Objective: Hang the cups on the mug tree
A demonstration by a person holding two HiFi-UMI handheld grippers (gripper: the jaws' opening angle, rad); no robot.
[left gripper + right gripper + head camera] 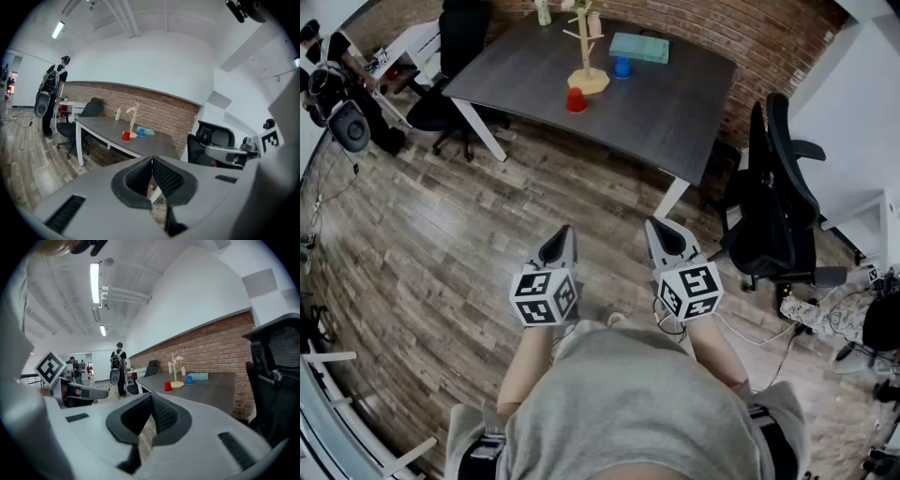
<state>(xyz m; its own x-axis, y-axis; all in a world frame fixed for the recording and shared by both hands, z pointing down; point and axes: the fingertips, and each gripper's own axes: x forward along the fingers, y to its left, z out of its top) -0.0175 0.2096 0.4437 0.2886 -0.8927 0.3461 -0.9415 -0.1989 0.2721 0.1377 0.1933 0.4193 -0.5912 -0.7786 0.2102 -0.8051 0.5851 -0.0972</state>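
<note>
We stand well back from the table [675,112], with bare wooden floor [441,272] between us and it, so nothing is within reach yet. The left gripper [562,242] has its jaws pressed together with nothing between them, and the right gripper [662,232] is closed and empty as well. Both point forward toward the table's near edge. The mug tree [586,49] stands upright toward the far side of the table. The red cup [575,99] sits on the table just in front of the tree's base, on its left. The blue cup [622,67] sits just beside the base on its right. The red cup lies almost straight ahead of the left gripper and is the nearer of the two. The blue cup lies farther back, between the two grippers' lines. We judge the left the likelier for the red cup, once we have walked up and its jaws are apart. The cups are too small for us to tell which way their handles face.
</note>
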